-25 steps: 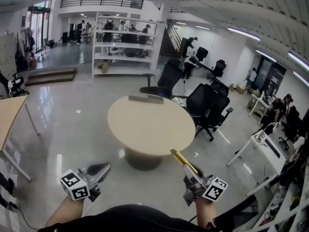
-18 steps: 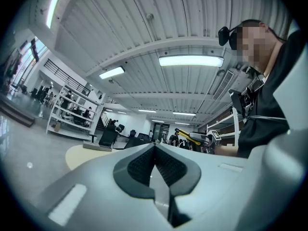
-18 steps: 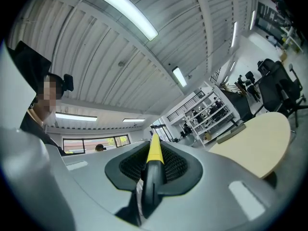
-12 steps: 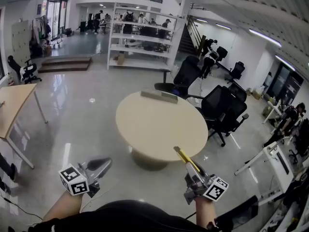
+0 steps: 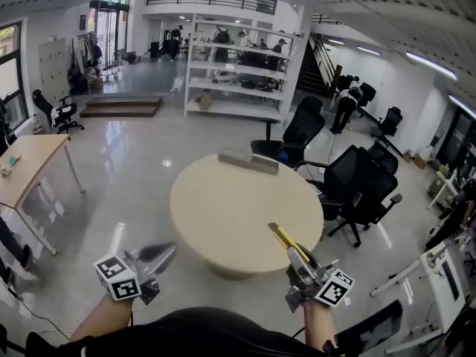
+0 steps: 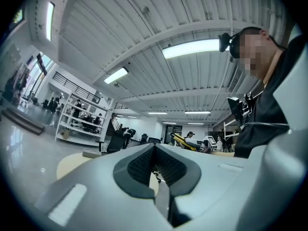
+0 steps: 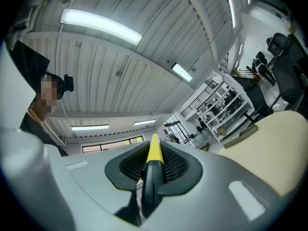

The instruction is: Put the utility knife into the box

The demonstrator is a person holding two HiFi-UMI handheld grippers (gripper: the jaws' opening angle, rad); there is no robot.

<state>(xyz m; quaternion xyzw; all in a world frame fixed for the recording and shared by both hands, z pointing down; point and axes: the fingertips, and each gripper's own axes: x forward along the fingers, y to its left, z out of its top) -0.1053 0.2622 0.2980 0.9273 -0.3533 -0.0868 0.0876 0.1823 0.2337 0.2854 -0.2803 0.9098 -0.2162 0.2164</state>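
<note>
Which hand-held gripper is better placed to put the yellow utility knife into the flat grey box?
Right: the right hand-held gripper clamps the utility knife; the left hand-held gripper is shut, empty.

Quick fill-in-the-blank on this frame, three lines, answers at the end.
1. The right gripper is shut on the utility knife, whose protruding end is coloured ___.
2. The left gripper has its jaws together and holds ___.
3. The grey box lies on the round table, at its ___ edge from the person.

Missing words: yellow; nothing; far.
</note>
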